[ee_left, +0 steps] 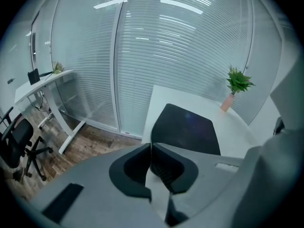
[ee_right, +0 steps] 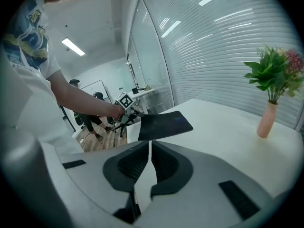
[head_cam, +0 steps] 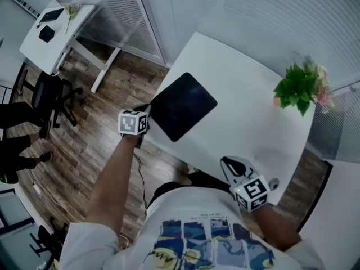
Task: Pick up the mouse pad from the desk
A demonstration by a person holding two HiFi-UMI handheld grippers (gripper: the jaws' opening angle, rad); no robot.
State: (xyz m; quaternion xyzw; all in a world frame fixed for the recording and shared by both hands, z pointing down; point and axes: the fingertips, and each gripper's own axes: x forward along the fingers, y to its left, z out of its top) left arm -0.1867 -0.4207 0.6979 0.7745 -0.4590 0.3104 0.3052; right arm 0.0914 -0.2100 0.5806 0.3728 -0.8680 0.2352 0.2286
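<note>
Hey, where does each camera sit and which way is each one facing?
Head view: on the head, steeply down at the desk; left gripper, right gripper and shirt show.
Left gripper view: on that gripper, along jaws shut on the mouse pad, toward the plant.
Right gripper view: low over the desk, facing the pad; the left arm shows.
All share pad and plant.

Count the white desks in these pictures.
2. One white flat-topped desk is ahead, beneath the black rectangular mouse pad; the other desk stands far left. Others may be hidden.
</note>
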